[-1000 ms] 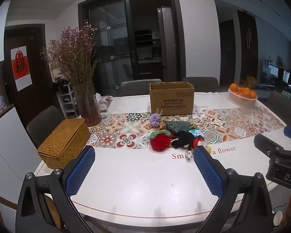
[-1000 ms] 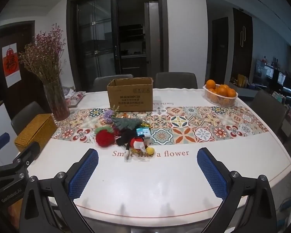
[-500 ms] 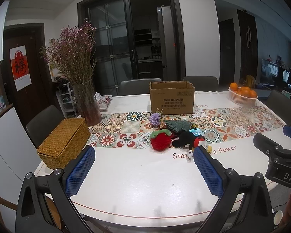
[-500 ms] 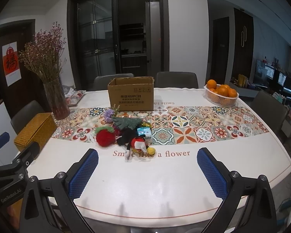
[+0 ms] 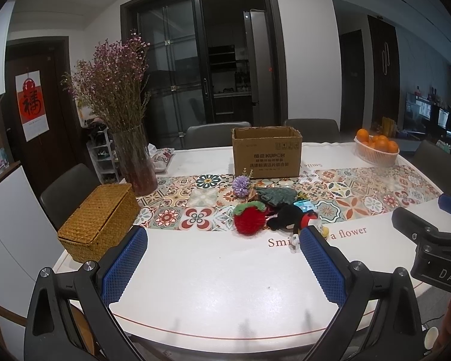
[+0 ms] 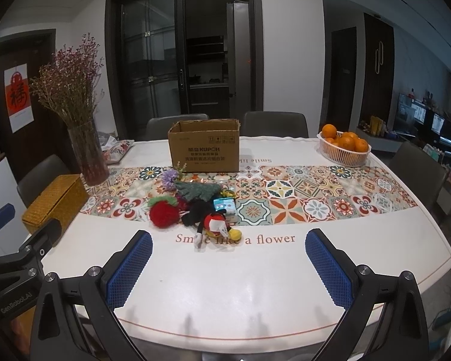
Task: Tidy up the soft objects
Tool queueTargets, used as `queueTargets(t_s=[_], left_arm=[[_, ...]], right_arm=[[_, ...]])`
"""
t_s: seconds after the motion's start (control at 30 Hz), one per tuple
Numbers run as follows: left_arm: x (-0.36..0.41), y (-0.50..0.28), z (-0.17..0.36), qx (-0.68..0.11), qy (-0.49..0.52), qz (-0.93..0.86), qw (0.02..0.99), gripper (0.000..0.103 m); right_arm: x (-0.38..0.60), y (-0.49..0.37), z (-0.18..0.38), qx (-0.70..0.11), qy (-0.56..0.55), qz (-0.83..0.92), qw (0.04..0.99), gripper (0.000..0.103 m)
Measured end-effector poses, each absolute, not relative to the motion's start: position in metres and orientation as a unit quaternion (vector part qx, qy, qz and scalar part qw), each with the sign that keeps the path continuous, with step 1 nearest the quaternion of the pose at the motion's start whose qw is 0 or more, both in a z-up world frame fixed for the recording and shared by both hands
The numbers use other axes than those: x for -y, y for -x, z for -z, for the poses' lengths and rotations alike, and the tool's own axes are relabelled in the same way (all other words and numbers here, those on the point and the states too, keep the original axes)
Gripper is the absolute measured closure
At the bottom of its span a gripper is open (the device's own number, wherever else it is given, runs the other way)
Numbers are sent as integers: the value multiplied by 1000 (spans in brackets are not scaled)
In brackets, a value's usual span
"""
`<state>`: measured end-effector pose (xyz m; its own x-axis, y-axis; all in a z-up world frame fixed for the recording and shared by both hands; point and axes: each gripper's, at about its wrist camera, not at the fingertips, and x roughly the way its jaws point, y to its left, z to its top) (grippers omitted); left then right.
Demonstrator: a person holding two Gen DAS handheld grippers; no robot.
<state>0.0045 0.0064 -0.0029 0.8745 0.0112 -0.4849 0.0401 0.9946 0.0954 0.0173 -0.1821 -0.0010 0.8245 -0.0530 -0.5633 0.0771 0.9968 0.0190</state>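
Nearest, over the white desk (image 6: pixel 225 294) edge: left gripper (image 5: pixel 222 246) and right gripper (image 6: pixel 228 249), each with blue pads spread wide, holding nothing. Beyond them, mid-desk by the tiled runner (image 6: pixel 300 195): a heap of soft toys, namely red plush strawberry (image 6: pixel 163 214), black mouse doll (image 6: pixel 206 215), green plush (image 6: pixel 197 190), purple flower (image 6: pixel 169 177). Behind the heap: open cardboard box (image 6: pixel 204 147). Far left: wicker box (image 5: pixel 100 219) and vase of dried flowers (image 5: pixel 135 159). Far right: basket of oranges (image 6: pixel 344 147).
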Motion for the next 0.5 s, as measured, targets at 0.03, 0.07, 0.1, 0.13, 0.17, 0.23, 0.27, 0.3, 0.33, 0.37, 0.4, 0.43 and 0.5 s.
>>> queueTargets(t_s=[0.03,0.07,0.1,0.13,0.17,0.23,0.27,0.3,0.33,0.37,0.4,0.43,0.5], left_arm=[[-7,-5,3,-251,-51,7,967,0],[-6,-5,2,-251,-51,8,967,0],[-6,-5,2,-251,-51,8,967,0],[-6,-5,2,-251,-51,9,967,0],[-6,-5,2,-251,-51,8,967,0],[-6,-5,2,-251,-51,9,967,0],[-6,-5,2,-251,-51,9,967,0],[-5,-5,2,-251,-51,8,967,0],[-6,-5,2,-251,-51,8,967,0],[-6,-5,2,-251,-51,9,967,0],[-6,-5,2,-251,-51,8,967,0],[-6,-5,2,-251,-51,8,966,0],[-6,-5,2,-251,-51,9,967,0]], right_arm=[[182,-17,1,-294,-20,34,955,0],[182,-17,1,-294,-21,34,955,0],[182,-17,2,-294,-20,34,955,0],[182,-17,1,-294,-20,34,955,0],[182,-17,2,-294,-20,34,955,0],[182,-18,1,-294,-20,33,955,0],[183,-17,2,-294,-20,33,955,0],[183,-17,2,-294,-20,33,955,0],[183,-17,2,-294,-20,33,955,0],[183,-17,2,-294,-20,33,955,0],[184,-17,3,-294,-20,32,955,0],[184,-17,3,-294,-19,32,955,0],[184,-17,3,-294,-19,32,955,0]])
